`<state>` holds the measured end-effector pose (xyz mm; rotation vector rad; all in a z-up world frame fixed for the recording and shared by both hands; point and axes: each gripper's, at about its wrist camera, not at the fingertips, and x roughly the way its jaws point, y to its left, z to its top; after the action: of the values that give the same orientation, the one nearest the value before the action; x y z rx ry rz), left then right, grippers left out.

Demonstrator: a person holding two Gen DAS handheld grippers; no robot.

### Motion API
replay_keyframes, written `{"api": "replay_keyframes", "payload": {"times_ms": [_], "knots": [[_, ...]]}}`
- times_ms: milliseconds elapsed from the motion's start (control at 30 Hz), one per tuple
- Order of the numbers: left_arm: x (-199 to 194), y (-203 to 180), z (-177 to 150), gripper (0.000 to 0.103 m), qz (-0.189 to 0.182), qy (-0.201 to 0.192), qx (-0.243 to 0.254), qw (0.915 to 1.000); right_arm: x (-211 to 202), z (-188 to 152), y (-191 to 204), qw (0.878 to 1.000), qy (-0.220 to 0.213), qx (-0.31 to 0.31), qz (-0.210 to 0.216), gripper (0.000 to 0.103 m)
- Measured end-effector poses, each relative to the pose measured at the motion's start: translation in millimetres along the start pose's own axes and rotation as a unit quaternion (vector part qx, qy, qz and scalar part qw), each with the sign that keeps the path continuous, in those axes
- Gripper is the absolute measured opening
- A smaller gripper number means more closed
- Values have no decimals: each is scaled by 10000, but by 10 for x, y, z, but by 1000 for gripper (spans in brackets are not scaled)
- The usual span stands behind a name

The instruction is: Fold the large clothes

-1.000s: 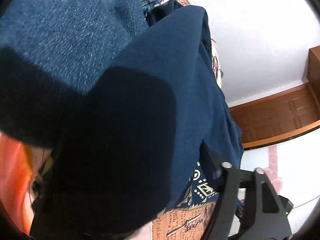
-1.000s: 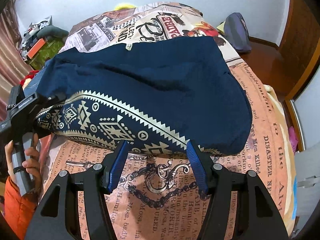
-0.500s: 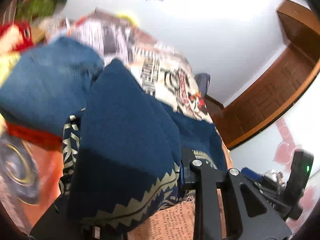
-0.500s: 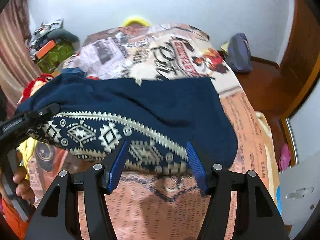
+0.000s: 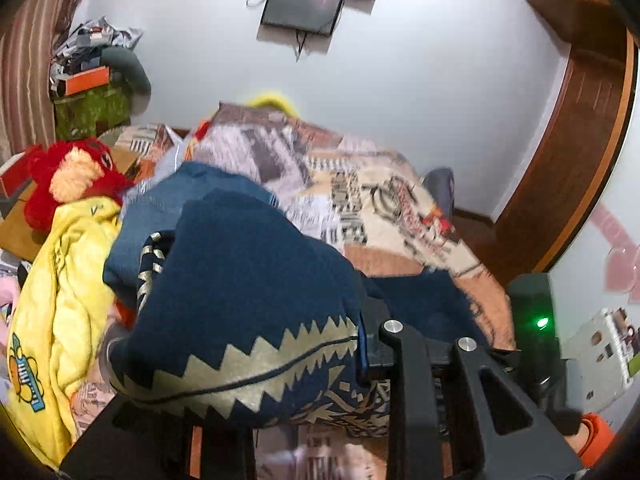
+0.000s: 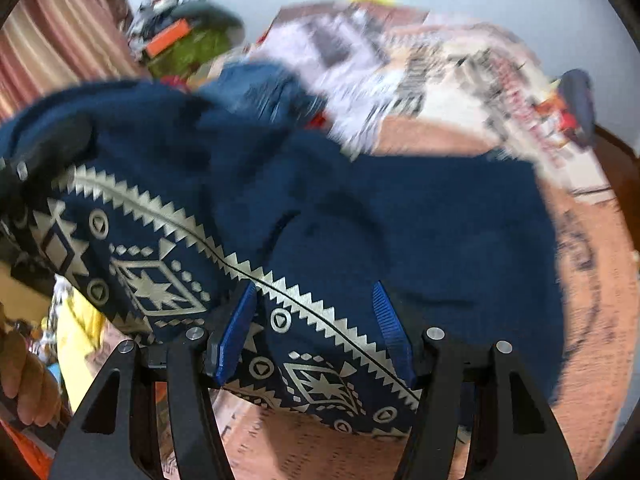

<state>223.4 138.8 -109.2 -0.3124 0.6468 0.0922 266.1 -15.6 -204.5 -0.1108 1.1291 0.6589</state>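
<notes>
A: The navy garment (image 6: 400, 220) with its cream patterned band is hanging lifted at one end and trailing onto the printed bedspread (image 6: 580, 280) at the other. The left gripper (image 5: 256, 364) is clenching the band end, cloth bunched over its fingers.

B: And the right gripper (image 6: 316, 332)?

A: Its blue pads are standing apart, straddling the band's edge but not pressing on it. So only one corner is being held.

B: Then the loose side is likely sagging and creasing as the fold is being carried over.

A: Yes, and it is risking a drag into the jeans (image 5: 168, 204) and yellow cloth (image 5: 60, 300) piled beside it.
</notes>
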Motion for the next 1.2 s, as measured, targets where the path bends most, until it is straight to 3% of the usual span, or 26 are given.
{"api": "replay_keyframes", "payload": {"times_ms": [133,233,300,400,533,667,867,1000,1200], "knots": [[30,-164,-128,26,194,37,371,9991,117,-88,-157,9988,71,328,352,58],[34,-463,-75,26,167,-49,870,9961,-2,-102,-325,9961,120,637,602,58],[15,-718,-50,26,182,-129,1312,9911,-219,-171,-469,9930,-86,925,734,58],[54,-1059,-56,26,124,-198,1818,9831,-620,-370,-727,9921,-669,1054,121,58],[206,-1453,-121,26,-149,-55,2179,9758,-928,-654,-1171,9876,-792,1257,-516,58],[377,-1813,-260,24,-715,321,2256,9711,-1086,-946,-1695,9754,-715,1923,-809,58],[823,-2075,-636,23,-1662,1204,2029,9574,-1310,-1154,-2050,9605,-801,2438,-1078,58],[1063,-2107,-824,23,-1659,1745,2114,9473,-1498,-1193,-2022,9616,-980,2337,-1056,58],[887,-2057,-741,33,-1570,1712,2249,9463,-1672,-1079,-1831,9662,-1256,1905,-1195,58]]}}
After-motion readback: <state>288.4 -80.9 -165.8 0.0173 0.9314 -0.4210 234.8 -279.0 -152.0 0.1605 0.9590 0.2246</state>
